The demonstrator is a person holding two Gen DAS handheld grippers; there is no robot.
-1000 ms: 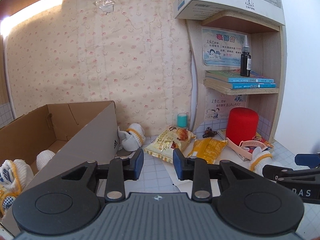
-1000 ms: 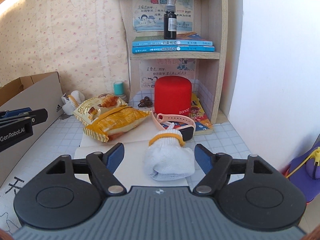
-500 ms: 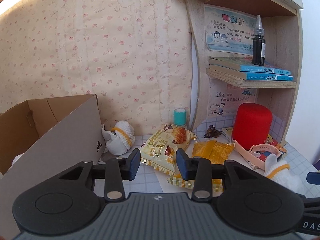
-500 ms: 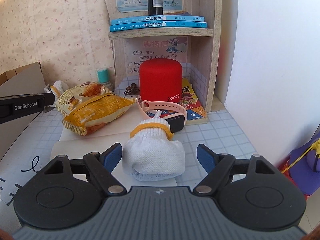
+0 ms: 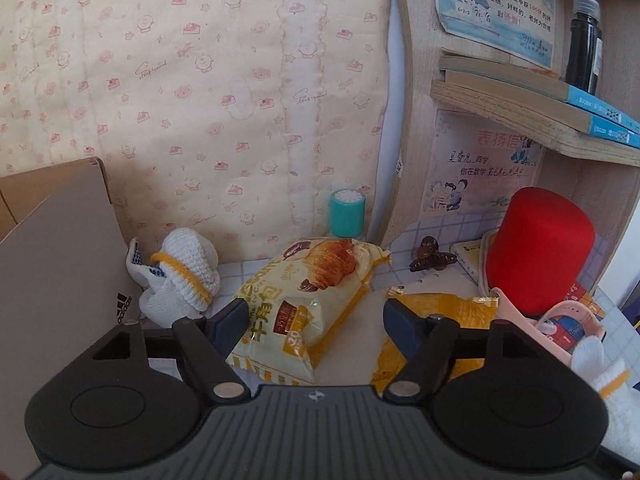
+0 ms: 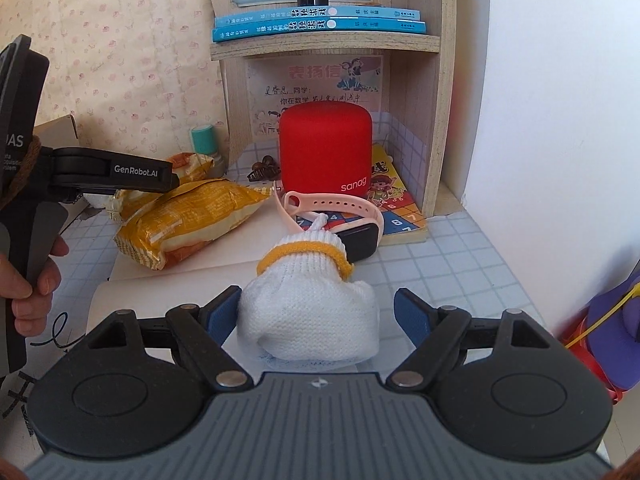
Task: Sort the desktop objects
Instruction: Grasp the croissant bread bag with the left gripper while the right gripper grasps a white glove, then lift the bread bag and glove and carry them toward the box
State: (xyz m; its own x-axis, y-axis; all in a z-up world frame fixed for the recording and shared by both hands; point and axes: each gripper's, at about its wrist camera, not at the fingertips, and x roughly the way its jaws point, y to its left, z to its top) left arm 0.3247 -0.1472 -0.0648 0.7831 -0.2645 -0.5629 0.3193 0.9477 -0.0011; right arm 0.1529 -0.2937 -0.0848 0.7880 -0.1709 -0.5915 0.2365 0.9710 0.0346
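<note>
Two snack bags lie mid-desk: the croissant bag (image 5: 312, 300) sits between the spread fingers of the left gripper (image 5: 314, 320), whose left pad meets its edge, and the orange bag (image 6: 188, 220) lies just to its right. Nearer, a white rolled sock (image 6: 308, 308) with a yellow cuff rests on the paper between the wide-open jaws of the right gripper (image 6: 318, 312), unclamped. Beyond it lie a pink watch (image 6: 340, 216) and a red speaker (image 6: 326, 148). Far left, another sock (image 5: 180, 276) leans against the cardboard box (image 5: 56, 248).
</note>
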